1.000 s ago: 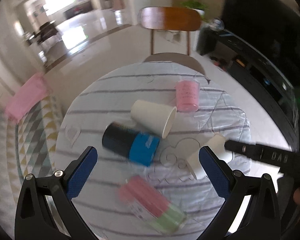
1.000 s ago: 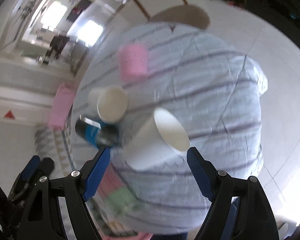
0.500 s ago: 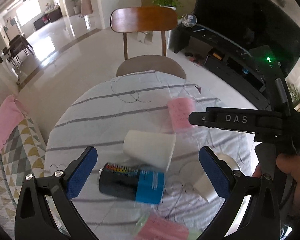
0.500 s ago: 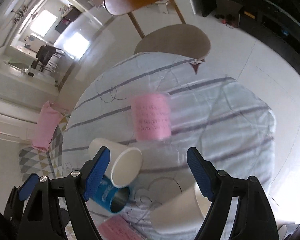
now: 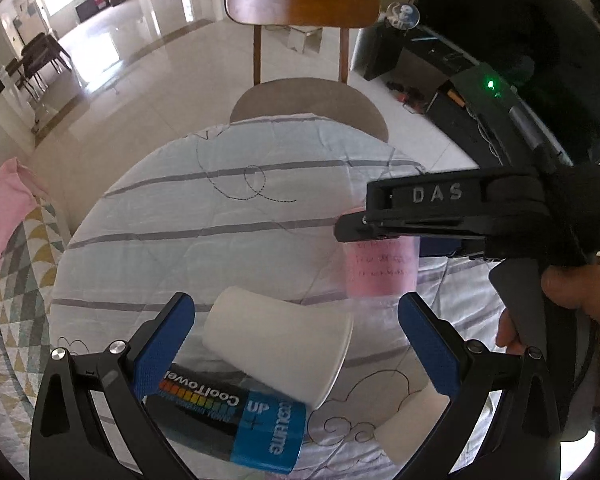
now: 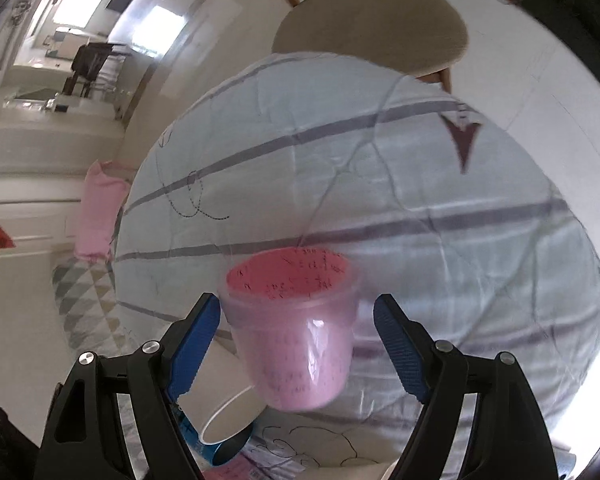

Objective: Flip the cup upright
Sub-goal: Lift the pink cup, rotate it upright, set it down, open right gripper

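The right gripper [image 6: 296, 336] hangs wide open around the pink cup [image 6: 294, 332], standing on the counter [image 6: 420, 184]. Light, thin, slippery plastic; grip mid-wall gently. Left gripper [image 5: 296, 344] open, empty.

**Where things sit around my two grippers**

Between the fingers of my right gripper [image 6: 296, 344] stands the pink cup [image 6: 296, 332], mouth up, on the table [image 6: 440, 184]. Below and left of it lies a paper cup [image 6: 230, 420] on its side. My left gripper [image 5: 296, 344] has that paper cup [image 5: 280, 348] between its fingers, with the can [image 5: 232, 424] lying nearer to me. Another paper cup [image 5: 412, 432] lies by its right finger (partly hidden). A chair [image 5: 304, 0] stands beyond the table.
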Tool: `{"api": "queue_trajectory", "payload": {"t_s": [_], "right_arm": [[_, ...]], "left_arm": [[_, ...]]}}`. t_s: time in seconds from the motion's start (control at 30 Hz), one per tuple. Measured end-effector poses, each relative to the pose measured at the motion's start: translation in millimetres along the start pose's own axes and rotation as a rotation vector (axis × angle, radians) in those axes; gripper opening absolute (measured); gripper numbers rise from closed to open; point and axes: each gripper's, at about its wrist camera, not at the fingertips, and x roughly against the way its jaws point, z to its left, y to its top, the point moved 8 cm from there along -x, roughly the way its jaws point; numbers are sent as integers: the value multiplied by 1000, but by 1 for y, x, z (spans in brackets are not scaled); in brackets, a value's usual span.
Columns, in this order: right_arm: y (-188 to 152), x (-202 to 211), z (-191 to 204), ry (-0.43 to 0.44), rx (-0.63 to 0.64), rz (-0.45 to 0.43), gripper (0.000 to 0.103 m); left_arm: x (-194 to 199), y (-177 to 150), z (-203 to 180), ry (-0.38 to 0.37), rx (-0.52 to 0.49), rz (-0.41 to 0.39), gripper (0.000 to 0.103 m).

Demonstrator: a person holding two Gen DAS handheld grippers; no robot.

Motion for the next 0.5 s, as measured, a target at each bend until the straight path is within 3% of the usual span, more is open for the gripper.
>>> {"api": "queue_trajectory", "payload": {"t_s": [0.1,0.17,0.5], "right_arm": [[1,-3,3,20,40,0,76],[1,-1,7,33,79,-8,67],[-10,23,25,60,319,-105,65]], "left_arm": [[-6,-2,-4,19,-15,20,103],[-8,-3,-6,15,3,26,103],[-2,-12,3,33,50,26,103]]}}
